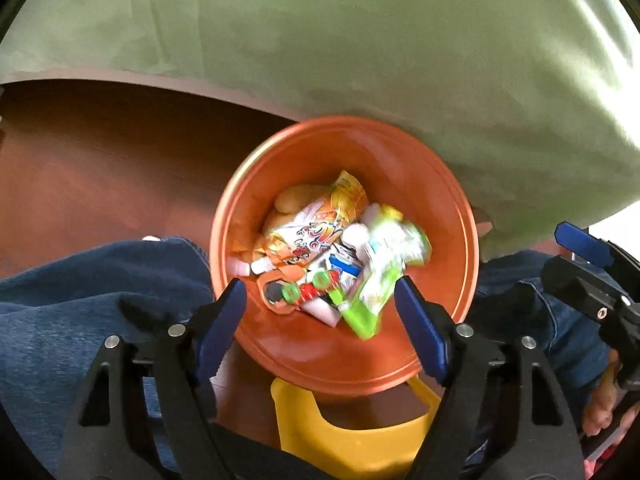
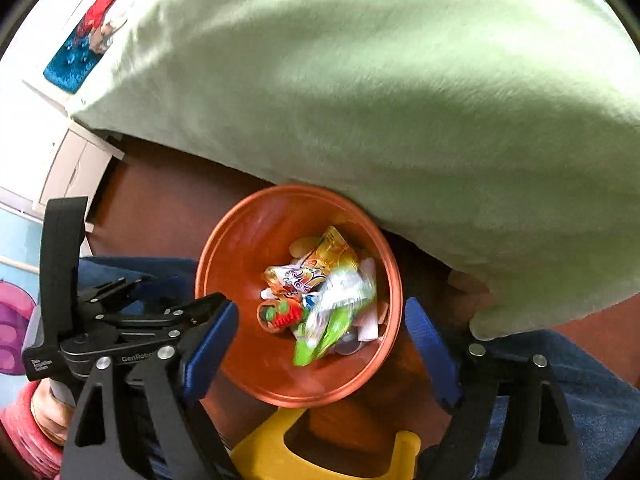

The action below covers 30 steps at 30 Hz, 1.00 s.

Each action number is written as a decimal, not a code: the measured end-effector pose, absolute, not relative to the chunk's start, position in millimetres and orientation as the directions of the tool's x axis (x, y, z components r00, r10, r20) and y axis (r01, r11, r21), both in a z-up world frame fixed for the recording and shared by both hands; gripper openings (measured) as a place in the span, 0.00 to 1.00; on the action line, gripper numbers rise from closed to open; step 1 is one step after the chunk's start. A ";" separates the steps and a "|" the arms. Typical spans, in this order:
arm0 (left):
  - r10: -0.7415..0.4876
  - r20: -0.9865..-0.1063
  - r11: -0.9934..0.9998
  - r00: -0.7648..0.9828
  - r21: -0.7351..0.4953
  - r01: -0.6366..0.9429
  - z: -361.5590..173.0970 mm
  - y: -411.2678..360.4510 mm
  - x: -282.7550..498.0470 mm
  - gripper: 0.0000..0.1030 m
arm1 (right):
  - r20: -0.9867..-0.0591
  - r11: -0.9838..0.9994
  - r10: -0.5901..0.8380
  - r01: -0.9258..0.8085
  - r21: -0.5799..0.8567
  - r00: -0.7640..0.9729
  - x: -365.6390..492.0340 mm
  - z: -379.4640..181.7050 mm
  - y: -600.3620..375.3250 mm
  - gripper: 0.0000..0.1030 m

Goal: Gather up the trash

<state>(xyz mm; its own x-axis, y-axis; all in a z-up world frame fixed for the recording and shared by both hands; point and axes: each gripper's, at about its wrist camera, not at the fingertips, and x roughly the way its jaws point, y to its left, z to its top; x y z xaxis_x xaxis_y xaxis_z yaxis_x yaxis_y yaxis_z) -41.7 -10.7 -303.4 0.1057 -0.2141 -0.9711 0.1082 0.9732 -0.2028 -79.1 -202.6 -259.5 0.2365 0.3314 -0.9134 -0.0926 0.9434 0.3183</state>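
A pale green cloth point(image 1: 360, 40) drapes over a surface and fills the upper field, its edge hanging low. Beneath it lies reddish-brown floor point(image 1: 100, 160). A yellow plastic piece point(image 1: 352, 436) sits at the bottom edge, and blue denim point(image 1: 80, 280) covers the left

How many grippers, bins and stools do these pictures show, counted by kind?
Grippers: 2, the left gripper and the right gripper, both open above the bin.
Orange bins: 1, the bin, with wrappers inside.
Yellow stools: 1, the stool.
Total: 4.
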 end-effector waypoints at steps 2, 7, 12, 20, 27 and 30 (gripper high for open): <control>-0.208 -0.971 0.975 0.118 -0.196 0.108 -296.8 -7.4 -42.0 0.73 | -0.911 0.945 0.327 -0.086 0.315 0.253 -79.3 -254.8 -203.2 0.81; -0.205 -0.966 0.977 0.155 -0.192 0.098 -281.6 -4.4 -42.1 0.73 | -0.899 0.946 0.323 -0.073 0.316 0.296 -80.9 -240.7 -212.3 0.81; -0.192 -0.956 0.980 0.224 -0.176 0.090 -253.5 -2.1 -36.5 0.73 | -0.882 0.948 0.314 -0.072 0.309 0.351 -77.9 -216.7 -221.6 0.81; -0.187 -0.892 0.982 0.412 -0.167 0.085 -170.0 8.0 -17.7 0.73 | -0.800 0.949 0.306 -0.106 0.296 0.516 -66.7 -145.1 -224.0 0.82; -0.137 -0.779 0.990 0.611 -0.120 0.069 -84.3 10.0 -9.2 0.84 | -0.674 0.960 0.267 -0.128 0.248 0.689 -62.8 -72.4 -225.7 0.86; -0.100 -0.715 0.995 0.692 -0.083 0.058 -49.8 10.1 -11.1 0.85 | -0.609 0.966 0.244 -0.137 0.218 0.755 -65.3 -41.5 -225.7 0.89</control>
<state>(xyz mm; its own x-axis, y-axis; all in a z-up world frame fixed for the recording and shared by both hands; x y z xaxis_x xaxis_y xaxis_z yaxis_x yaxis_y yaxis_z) -11.1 10.1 -49.8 0.6915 -0.1002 -0.7154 0.0583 0.9948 -0.0829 -65.3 -225.7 -41.5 0.7550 0.2442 -0.6086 -0.1370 0.9663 0.2178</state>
